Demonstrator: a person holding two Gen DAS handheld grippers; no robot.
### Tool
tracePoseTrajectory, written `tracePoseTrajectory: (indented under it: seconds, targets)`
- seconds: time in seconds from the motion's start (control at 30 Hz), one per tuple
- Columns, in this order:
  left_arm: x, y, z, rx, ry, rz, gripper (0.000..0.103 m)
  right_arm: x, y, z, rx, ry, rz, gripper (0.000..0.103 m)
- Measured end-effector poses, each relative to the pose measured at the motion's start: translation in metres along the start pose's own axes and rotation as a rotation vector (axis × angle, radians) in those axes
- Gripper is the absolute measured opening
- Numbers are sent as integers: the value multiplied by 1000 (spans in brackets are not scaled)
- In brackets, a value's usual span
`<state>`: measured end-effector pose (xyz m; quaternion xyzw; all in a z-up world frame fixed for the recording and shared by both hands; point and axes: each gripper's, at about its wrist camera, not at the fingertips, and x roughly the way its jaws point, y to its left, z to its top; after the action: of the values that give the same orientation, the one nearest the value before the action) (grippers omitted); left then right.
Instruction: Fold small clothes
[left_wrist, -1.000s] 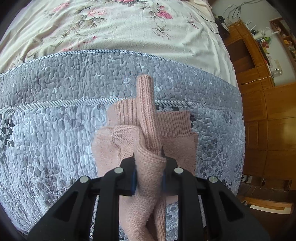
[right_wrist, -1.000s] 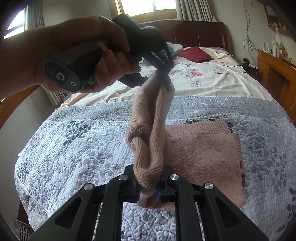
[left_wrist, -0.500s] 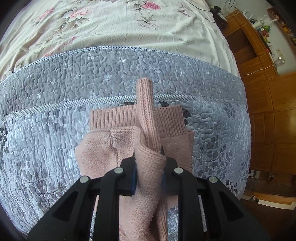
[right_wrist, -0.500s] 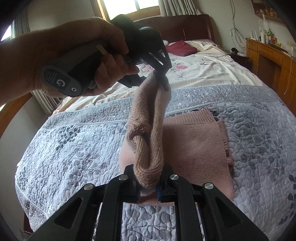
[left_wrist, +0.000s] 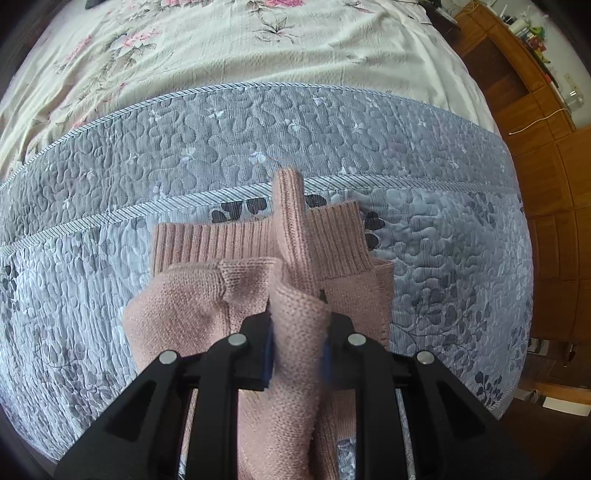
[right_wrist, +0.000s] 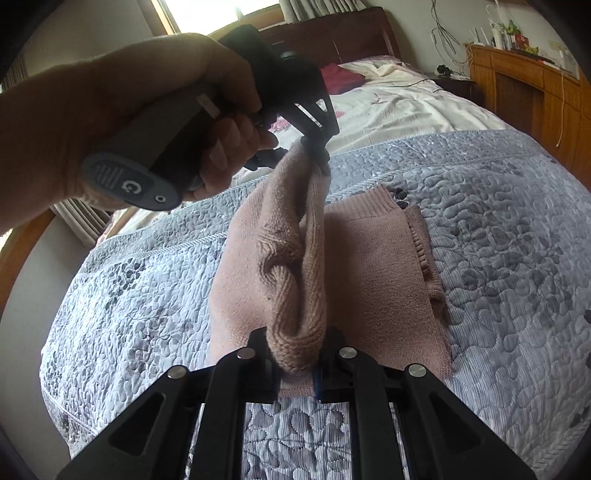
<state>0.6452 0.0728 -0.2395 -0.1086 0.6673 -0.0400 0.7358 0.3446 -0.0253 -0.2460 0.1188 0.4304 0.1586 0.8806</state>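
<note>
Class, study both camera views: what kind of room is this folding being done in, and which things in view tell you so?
Most likely a home bedroom. A bed with a dark wooden headboard fills the room, spread with a grey quilted cover over a floral sheet, and a wooden cabinet stands alongside.

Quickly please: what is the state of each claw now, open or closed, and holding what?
Left claw: closed on a lifted edge of the pink knit sweater.
Right claw: closed on the same sweater edge.
</note>
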Motion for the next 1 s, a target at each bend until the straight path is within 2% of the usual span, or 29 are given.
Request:
tracePoseTrajectory:
  seconds: [0.47,0.73,0.83,0.93,1.0]
  targets:
    - [42,-60,-15,46,-55,95,15,6,-76,-23,201,53,83,12]
    - [46,-82,-29,78,-130,175,14,5,-98,-34,265,54,135,12]
    - [51,-90,-33,95,-153,181,14,8,-110,-39,307,66,149,12]
    - [61,-94,-37,107,-179,143,20,15,-125,-45,351,89,151,12]
    - [68,-94,-38,119,-189,97,36,21,-134,-47,376,113,184,12]
